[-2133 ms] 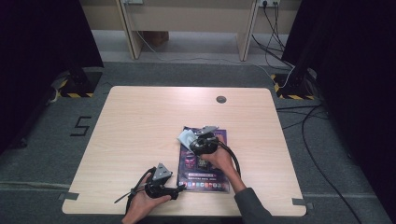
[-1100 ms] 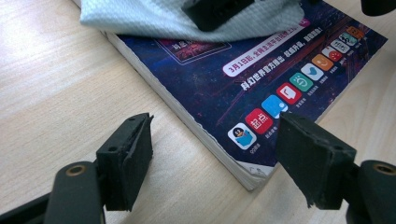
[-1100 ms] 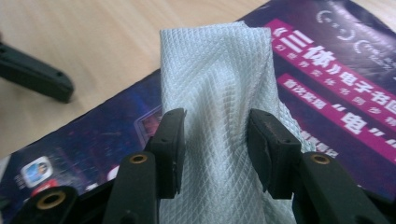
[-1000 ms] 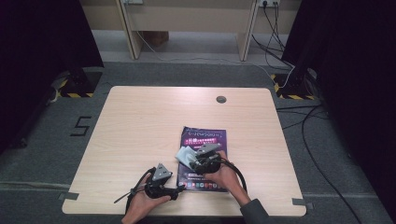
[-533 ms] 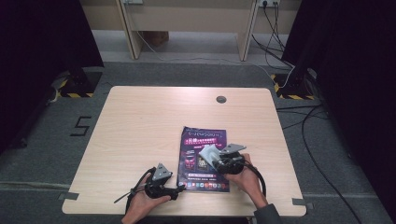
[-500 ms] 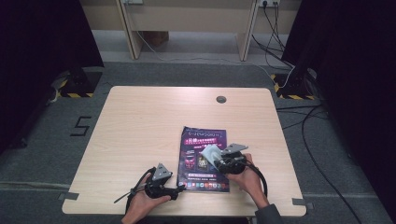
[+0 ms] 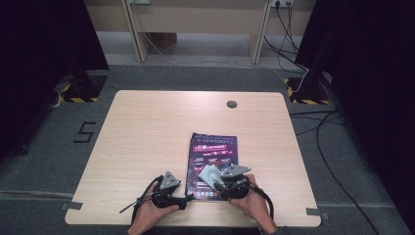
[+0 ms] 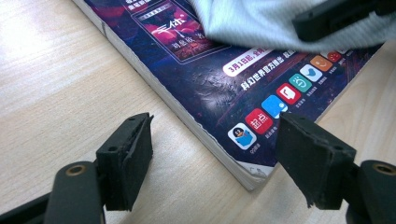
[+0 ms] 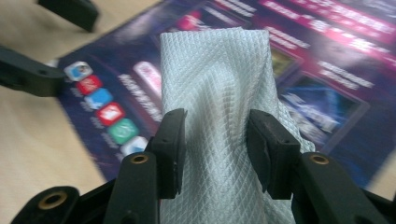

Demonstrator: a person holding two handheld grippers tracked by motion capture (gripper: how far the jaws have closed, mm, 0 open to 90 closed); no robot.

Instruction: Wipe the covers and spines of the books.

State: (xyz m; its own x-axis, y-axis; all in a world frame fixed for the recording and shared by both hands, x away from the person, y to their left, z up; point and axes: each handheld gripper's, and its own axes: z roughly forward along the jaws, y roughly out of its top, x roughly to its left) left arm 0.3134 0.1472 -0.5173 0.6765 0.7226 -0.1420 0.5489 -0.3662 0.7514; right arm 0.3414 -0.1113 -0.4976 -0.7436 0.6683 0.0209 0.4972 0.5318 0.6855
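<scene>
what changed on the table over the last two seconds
The right gripper, shut on the grey cloth, swept the cloth down the magazine cover from mid-page toward its near edge. The left gripper stayed at the magazine's near left corner, jaws open; the magazine kept its place.

A large "5" (image 7: 86,132) marks the floor at nine o'clock from the table, and the magazine (image 8: 224,88) cover reads "3月1日".

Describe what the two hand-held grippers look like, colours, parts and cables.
Both are black. The left gripper has two blocky black jaws with brass-coloured rivets, a grey three-cornered plate on top and a black cable trailing off. The right gripper matches it: ribbed black pads, the same grey plate, and a black cable looping back.
</scene>
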